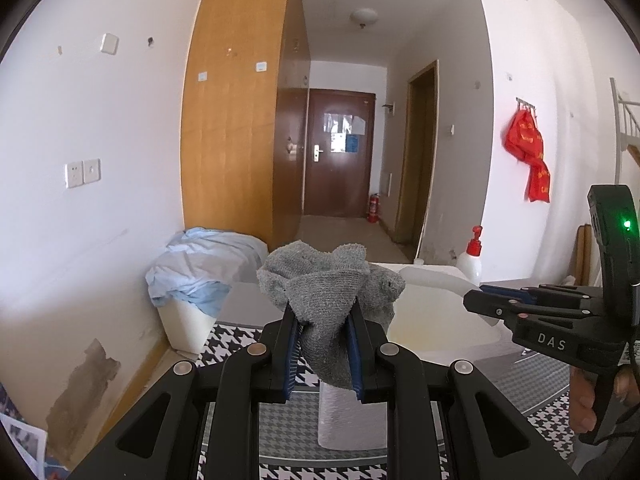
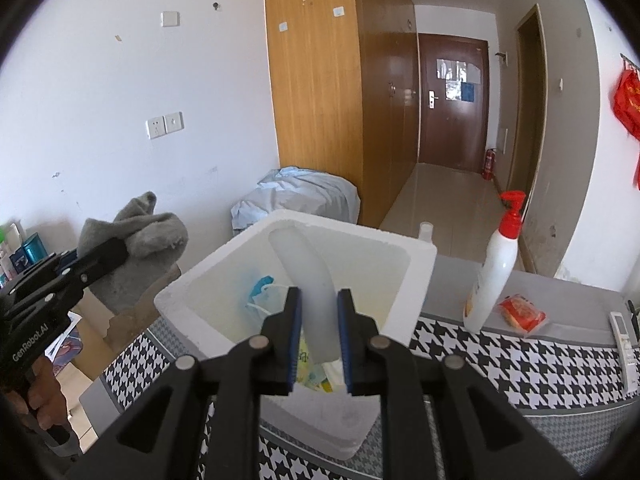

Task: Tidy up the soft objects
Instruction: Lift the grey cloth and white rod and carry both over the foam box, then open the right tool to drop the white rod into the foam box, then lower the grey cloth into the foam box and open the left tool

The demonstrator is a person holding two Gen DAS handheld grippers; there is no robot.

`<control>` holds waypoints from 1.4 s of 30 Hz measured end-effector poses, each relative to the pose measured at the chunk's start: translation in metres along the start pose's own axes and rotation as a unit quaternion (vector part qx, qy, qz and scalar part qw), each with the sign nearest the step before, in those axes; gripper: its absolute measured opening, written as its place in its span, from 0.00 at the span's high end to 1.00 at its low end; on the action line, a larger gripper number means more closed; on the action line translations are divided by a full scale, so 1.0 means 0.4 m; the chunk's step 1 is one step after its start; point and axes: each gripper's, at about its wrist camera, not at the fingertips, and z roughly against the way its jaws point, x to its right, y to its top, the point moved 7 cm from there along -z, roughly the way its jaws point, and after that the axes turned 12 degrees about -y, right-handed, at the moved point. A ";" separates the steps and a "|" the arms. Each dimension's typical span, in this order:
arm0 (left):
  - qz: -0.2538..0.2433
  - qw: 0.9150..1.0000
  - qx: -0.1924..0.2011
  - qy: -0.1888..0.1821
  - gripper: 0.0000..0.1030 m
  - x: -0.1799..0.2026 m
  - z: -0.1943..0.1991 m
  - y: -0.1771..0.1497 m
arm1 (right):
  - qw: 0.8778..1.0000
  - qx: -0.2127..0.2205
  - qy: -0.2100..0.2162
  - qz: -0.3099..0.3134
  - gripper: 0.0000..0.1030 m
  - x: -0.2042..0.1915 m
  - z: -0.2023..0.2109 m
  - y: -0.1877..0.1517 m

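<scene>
My left gripper point(image 1: 324, 312) is shut on a grey sock point(image 1: 328, 280), whose bunched top sticks up above the fingers. In the right wrist view the sock point(image 2: 136, 236) hangs in that gripper point(image 2: 116, 252) at the left, beside and above the white foam box point(image 2: 352, 228). My right gripper point(image 2: 319, 292) is over the box's opening with its pads a little apart. A pale curved strip point(image 2: 304, 256) leans against the box's inner wall, in line with the gap, and I see no pad pressing on it. A blue face mask point(image 2: 264, 292) and some packets lie inside the box.
The box stands on a houndstooth cloth point(image 2: 520, 364). To its right are a white pump bottle with a red cap point(image 2: 494, 272), a red packet point(image 2: 522, 314) and a remote point(image 2: 622, 332). Blue bedding point(image 1: 204, 264) is heaped over a white bin by the wardrobe.
</scene>
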 end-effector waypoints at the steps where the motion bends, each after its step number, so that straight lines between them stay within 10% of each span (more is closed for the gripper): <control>1: 0.001 1.000 0.000 0.000 0.78 -0.001 -0.001 0.000 | 1.000 0.001 -0.002 0.002 0.71 -0.001 0.000 0.000; 5: 0.005 1.000 -0.001 0.003 0.78 0.003 -0.004 -0.002 | 1.000 0.005 0.005 0.002 0.47 -0.005 0.005 -0.001; 17: 0.002 1.000 0.000 0.001 0.78 0.003 -0.007 -0.005 | 0.999 0.032 0.006 -0.017 0.18 0.014 0.061 0.009; 42: -0.010 0.999 -0.007 -0.030 0.78 0.023 -0.038 0.002 | 0.997 0.061 -0.032 -0.022 0.15 0.095 0.129 -0.020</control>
